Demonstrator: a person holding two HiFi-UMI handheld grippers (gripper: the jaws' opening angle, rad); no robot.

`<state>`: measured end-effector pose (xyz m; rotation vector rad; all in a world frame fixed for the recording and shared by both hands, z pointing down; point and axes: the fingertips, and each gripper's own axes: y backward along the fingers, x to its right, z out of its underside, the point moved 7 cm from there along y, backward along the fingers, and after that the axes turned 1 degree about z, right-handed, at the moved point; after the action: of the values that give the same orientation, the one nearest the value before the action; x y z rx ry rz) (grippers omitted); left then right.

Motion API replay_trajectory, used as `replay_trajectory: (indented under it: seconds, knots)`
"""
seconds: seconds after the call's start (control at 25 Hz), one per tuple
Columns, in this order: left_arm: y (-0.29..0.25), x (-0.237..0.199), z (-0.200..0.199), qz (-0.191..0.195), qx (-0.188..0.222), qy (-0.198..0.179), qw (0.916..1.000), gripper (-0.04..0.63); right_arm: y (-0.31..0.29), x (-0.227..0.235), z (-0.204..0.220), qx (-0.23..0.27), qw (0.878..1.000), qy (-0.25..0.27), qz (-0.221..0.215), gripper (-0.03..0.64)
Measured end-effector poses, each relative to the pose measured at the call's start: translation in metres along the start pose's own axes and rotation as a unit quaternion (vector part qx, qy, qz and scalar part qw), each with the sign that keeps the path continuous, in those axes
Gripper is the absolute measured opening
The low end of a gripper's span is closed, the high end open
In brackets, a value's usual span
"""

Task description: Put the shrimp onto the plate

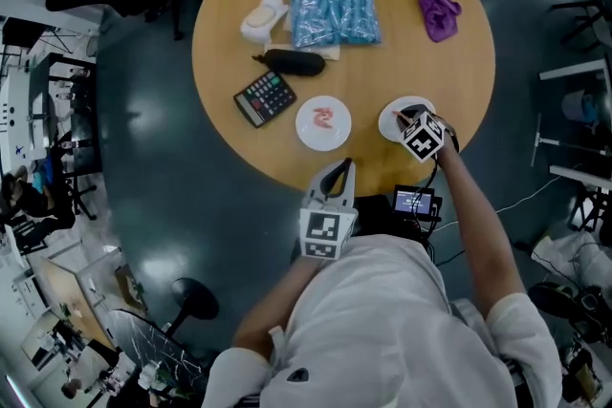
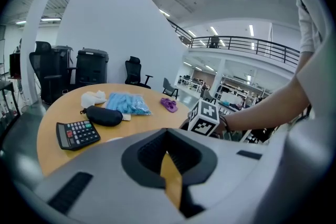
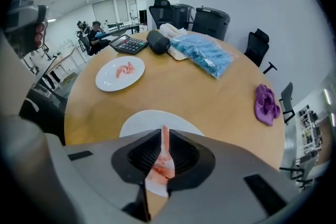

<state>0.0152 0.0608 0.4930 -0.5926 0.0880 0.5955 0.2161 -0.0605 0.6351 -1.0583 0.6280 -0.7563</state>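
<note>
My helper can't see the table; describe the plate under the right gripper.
On the round wooden table, two white plates sit near the person's edge. It is the right-hand plate, under the right gripper holding a shrimp. The other plate, beside the calculator, has a second shrimp lying on it.

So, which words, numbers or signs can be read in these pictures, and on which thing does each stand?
No text reads clearly in any view.
Calculator: key labels too small to read.
Small screen: lit, but blurred.
Cubes on the left gripper and the right gripper: black-and-white square markers only, no letters.
Blue packet: no print visible.
</note>
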Motion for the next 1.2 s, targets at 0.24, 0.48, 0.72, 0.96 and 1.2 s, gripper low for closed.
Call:
replay_trajectory:
  seconds: [0.24,0.48,0.72,0.96,1.2]
  knots:
    - [-0.01,-0.003,-0.006,-0.002,-0.001,0.004,1.0,0.006,-0.013,0.005,-0.002,-0.029,0.999,0.029,-0.026,0.055]
    - [-0.014,-0.007,-0.01,-0.003,-0.004,0.007,1.0,0.006,-0.022,0.004,-0.004,-0.05,0.996,0.056,-0.04,0.063]
    - [-0.016,-0.011,-0.011,-0.007,-0.003,0.006,1.0,0.006,-0.03,0.003,-0.004,-0.063,0.994,0.072,-0.051,0.063]
    - [-0.012,-0.015,-0.009,-0.01,-0.002,0.009,0.9999,0.006,-0.03,0.002,-0.004,-0.057,0.995,0.077,-0.04,0.058]
    - [-0.002,-0.016,-0.006,-0.012,0.006,0.007,0.9999,0.006,-0.021,0.001,-0.006,-0.046,0.996,0.075,-0.02,0.055]
